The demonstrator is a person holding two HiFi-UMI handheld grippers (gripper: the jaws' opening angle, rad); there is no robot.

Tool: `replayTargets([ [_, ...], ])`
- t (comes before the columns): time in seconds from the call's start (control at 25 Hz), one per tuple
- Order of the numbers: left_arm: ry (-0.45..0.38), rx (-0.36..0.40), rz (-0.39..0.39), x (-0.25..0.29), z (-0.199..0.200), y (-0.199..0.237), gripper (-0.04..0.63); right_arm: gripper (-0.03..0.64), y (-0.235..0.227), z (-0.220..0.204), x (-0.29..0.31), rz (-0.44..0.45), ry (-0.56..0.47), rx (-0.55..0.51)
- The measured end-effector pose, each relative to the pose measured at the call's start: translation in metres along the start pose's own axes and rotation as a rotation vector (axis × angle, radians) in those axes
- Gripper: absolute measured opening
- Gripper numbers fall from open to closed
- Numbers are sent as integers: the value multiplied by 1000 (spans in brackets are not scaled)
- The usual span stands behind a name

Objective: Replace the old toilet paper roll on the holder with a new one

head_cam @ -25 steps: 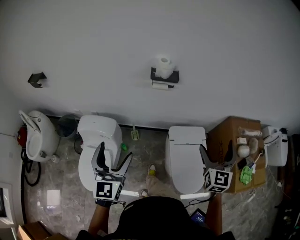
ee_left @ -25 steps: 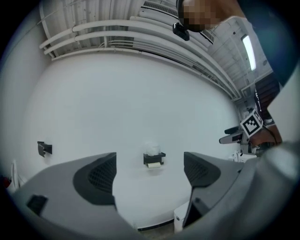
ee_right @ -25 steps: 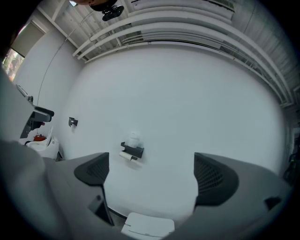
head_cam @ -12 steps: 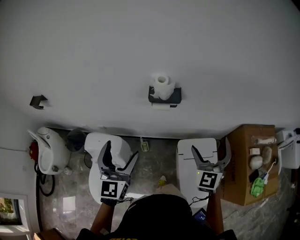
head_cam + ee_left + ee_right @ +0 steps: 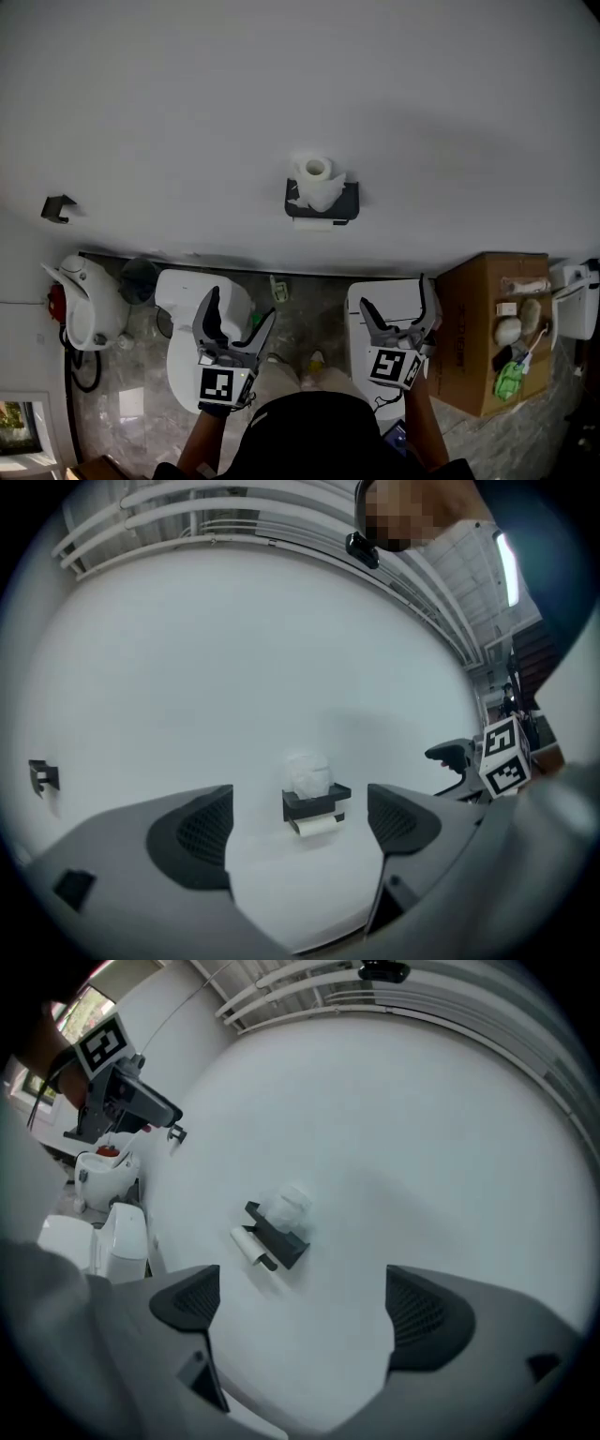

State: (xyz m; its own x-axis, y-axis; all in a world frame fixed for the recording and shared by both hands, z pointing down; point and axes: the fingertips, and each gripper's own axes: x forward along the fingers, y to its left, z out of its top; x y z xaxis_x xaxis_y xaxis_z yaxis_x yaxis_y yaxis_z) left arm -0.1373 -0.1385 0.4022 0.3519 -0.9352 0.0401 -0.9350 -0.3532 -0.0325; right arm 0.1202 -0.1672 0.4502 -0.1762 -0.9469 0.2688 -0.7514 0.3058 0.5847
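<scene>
White wall (image 5: 187, 112), black holder (image 5: 343, 204) on it well beyond our fingertips (image 5: 192, 832), fresh roll (image 5: 315, 178) standing on top, old roll (image 5: 319, 224) beneath, left gripper (image 5: 242, 306) and right gripper (image 5: 396, 294) spread, holding nothing

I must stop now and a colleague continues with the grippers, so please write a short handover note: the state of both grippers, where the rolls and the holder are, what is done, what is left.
Left gripper: jaws open, nothing between them.
Right gripper: jaws open, nothing between them.
Both point toward the black holder and touch nothing.
A full roll stands on top of the holder; the thin old roll sits under it.
Done: no step visible yet.
Left: take off the old roll, mount the full one.
</scene>
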Motion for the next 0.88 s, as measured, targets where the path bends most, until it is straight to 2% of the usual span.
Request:
replayTargets([
  [0.08,17,-5,-12,9,-11,2,457,552,13,1,14,26,5,-52],
  [0.28,-2,-20,-42,23,-26,4,457,552,51,6,42,92,3,-141],
  [0.48,-14,-72,-36,28,-35,15,456,547,80,21,73,103,-35,-197],
  [0.6,-46,-51,-27,25,-42,24,456,541,102,27,95,100,-65,-236],
  [0.76,-99,-70,-33,30,-49,21,456,535,113,27,128,74,-75,-376],
  [0.88,-60,-75,-19,26,-59,22,456,495,132,25,152,81,-64,-480],
])
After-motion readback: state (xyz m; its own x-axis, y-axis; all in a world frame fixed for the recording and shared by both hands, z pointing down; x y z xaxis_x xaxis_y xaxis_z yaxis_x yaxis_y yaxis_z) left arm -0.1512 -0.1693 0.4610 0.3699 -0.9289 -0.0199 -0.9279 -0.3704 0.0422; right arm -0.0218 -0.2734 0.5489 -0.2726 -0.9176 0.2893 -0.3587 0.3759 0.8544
